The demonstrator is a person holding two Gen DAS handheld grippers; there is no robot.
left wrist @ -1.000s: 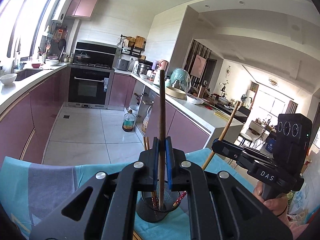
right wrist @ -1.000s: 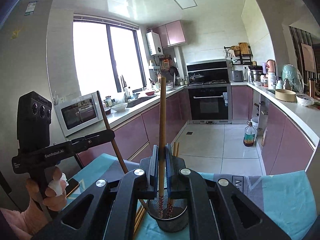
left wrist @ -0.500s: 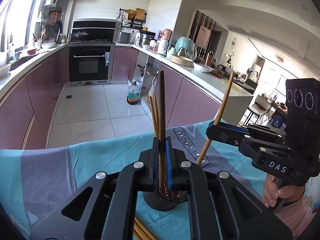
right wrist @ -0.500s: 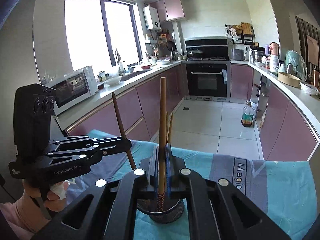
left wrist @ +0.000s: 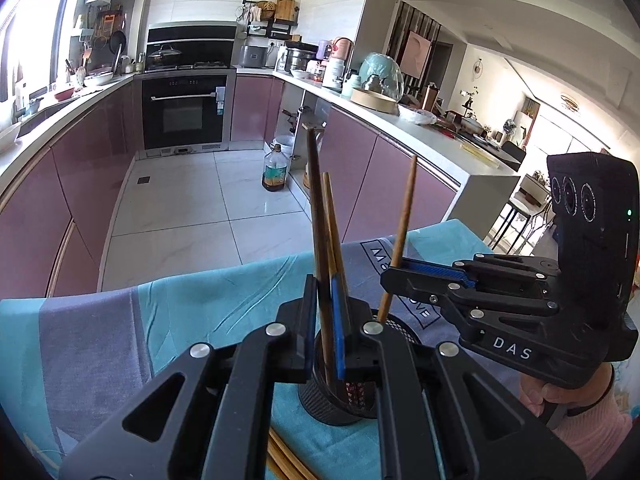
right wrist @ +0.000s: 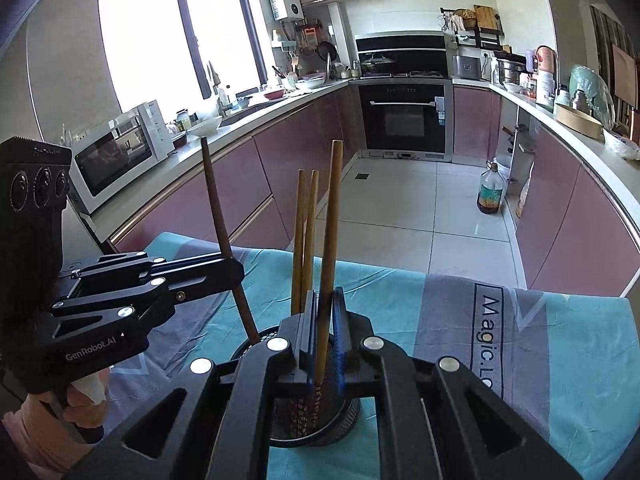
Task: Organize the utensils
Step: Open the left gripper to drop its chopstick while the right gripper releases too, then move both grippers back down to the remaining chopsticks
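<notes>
- Left claw (left wrist: 325,316) closed on a dark chopstick (left wrist: 318,232), near upright, lower end down inside the black mesh cup (left wrist: 394,410).
- Seen from the right wrist: same left claw (right wrist: 234,270) at the left, pinching the dark chopstick (right wrist: 218,216), tilted, tip reaching the cup rim (right wrist: 260,338).
- Right claw (right wrist: 325,332) closed on a light chopstick (right wrist: 330,240), patterned lower end inside the cup.
- Seen from the left wrist: right claw (left wrist: 390,276) coming in from the right, gripping the light chopstick (left wrist: 404,216), which leans and enters the cup at its far side.
- Two more chopsticks (right wrist: 304,236) standing loose in the cup, just behind the right claw, close together, held by neither claw.
- Same pair (left wrist: 332,216) partly hidden behind the dark chopstick in the left view.
- Cup standing upright on a teal and grey cloth (right wrist: 560,344) that covers the worktop; printed letters on the grey band.
- More chopsticks (left wrist: 286,460) lying flat on the cloth, near the cup, low in the left view; number not clear.
- Hands (left wrist: 576,412) in pink sleeves holding the claw handles; other hand (right wrist: 52,412) at lower left of the right view.
- Behind: kitchen with oven (right wrist: 402,120), microwave (right wrist: 116,156) on the counter, oil bottle (left wrist: 275,172) on the floor.
</notes>
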